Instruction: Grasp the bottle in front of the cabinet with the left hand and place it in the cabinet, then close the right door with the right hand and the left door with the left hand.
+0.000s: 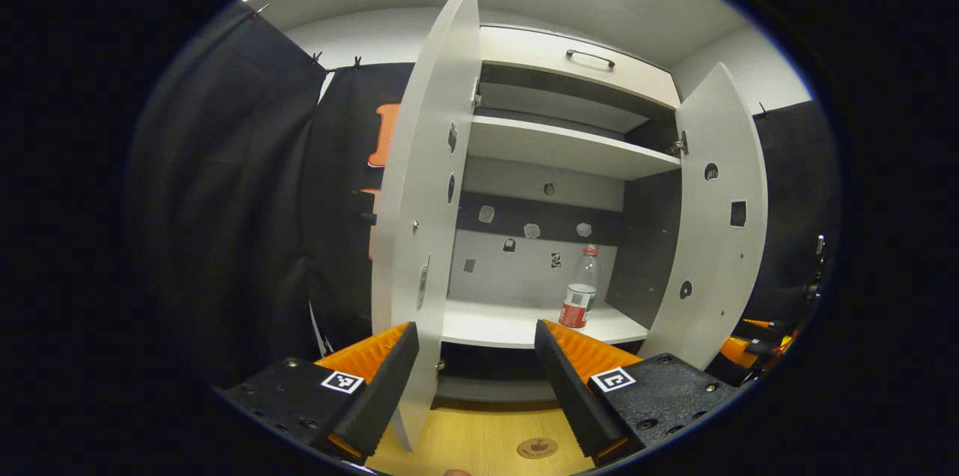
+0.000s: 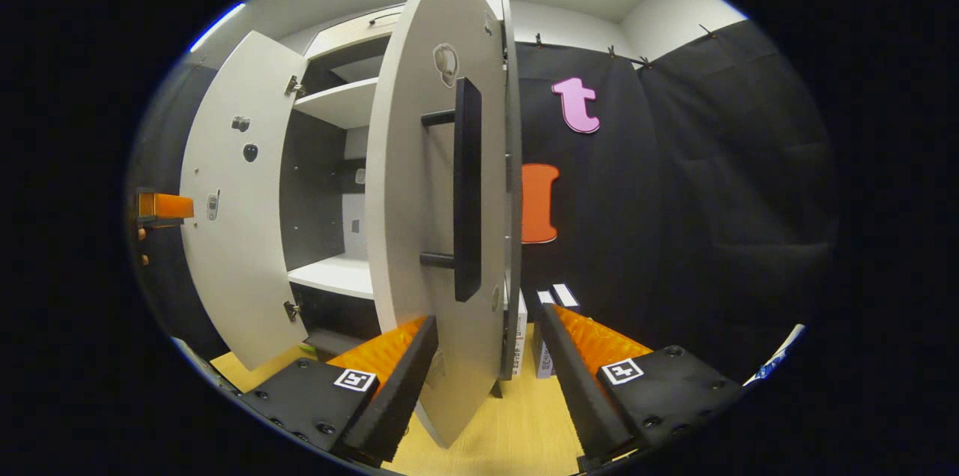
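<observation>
Bottle (image 1: 581, 288): clear plastic, red cap, red-and-white label, upright on the white lower shelf (image 1: 517, 326) inside the cabinet, toward its right side, near the dark inner wall.

Your left gripper (image 1: 476, 386) is spread wide, nothing between its fingers. The free edge of the white left door (image 1: 427, 184) stands between them, nearer the left finger; whether it touches, I cannot tell. Beyond the fingers, the pale wooden tabletop (image 1: 487, 438), with a small round brown disc (image 1: 537, 448) lying on it.

Left gripper view, outward: both doors swung open. The white right door (image 1: 712, 236) angles out at the right, with a few holes and a dark square patch on its inner face. Between the doors the cabinet mouth is open, with room across the lower shelf left of the bottle. Above it a white upper shelf (image 1: 562, 150), then a white top drawer with a dark bar handle (image 1: 590, 57).

Your right gripper (image 2: 487, 386) is also spread wide, gripping nothing. The right door's lower edge hangs between its fingers; its long black bar handle (image 2: 467, 191) faces you on the outer side. Contact cannot be judged.

Right gripper view, outward: small white boxes (image 2: 551, 326) stand on the tabletop just behind the door, between it and the black cloth wall (image 2: 674, 199). At far left, past the left door, your other gripper shows as an orange block.
</observation>
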Demonstrator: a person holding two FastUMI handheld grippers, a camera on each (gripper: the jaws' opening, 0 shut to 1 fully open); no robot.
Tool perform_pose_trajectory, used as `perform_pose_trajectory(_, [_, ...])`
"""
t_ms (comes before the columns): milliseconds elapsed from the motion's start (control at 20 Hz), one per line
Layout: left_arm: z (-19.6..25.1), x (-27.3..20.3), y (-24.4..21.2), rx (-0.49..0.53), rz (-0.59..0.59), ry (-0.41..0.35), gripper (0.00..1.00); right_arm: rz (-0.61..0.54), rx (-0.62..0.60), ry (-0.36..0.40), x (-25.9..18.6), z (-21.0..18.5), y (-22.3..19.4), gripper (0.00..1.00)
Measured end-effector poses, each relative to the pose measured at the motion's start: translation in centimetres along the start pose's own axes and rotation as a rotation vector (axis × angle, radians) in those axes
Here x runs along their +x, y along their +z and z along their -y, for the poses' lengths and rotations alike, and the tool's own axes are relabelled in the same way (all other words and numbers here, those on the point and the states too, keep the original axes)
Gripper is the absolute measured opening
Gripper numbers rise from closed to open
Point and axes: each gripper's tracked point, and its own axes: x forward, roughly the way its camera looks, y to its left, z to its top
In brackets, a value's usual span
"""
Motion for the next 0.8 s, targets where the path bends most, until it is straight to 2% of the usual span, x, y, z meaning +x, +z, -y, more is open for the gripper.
perform_pose_trajectory(250, [-2.4, -0.9, 0.0, -0.004, 0.005, 0.049, 0.95, -0.001, 0.011, 0.046, 0.7, -1.7, -0.2, 0.93])
perform_pose_trajectory(400, [-3.8, -1.2, -0.3, -0.008, 0.003, 0.08, 0.95, 0.0, -0.023, 0.05, 2.3, -2.6, -0.3, 0.84])
perform_pose_trajectory(450, [-4.2, -1.5, -0.5, -0.006, 0.001, 0.088, 0.95, 0.003, -0.036, 0.046, 2.7, -2.9, -0.2, 0.93])
perform_pose_trajectory(500, [-4.6, -1.6, -0.6, -0.003, 0.0, 0.095, 0.93, 0.006, -0.044, 0.044, 3.2, -3.2, -0.2, 0.93])
perform_pose_trajectory(550, [-5.1, -1.6, -0.6, 0.001, -0.001, 0.103, 0.93, 0.007, -0.049, 0.045, 3.6, -3.3, -0.2, 0.84])
perform_pose_trajectory(650, [-5.9, -1.8, -0.8, 0.006, -0.002, 0.121, 0.93, 0.004, -0.047, 0.056, 4.5, -3.7, -0.4, 0.84])
perform_pose_trajectory(700, [-6.3, -1.9, -0.7, 0.007, 0.0, 0.128, 0.95, 0.002, -0.044, 0.064, 5.0, -4.0, -0.4, 0.93])
perform_pose_trajectory(800, [-6.9, -2.0, -0.7, 0.006, 0.004, 0.142, 0.93, 0.002, -0.043, 0.077, 6.0, -4.5, -0.5, 0.93])
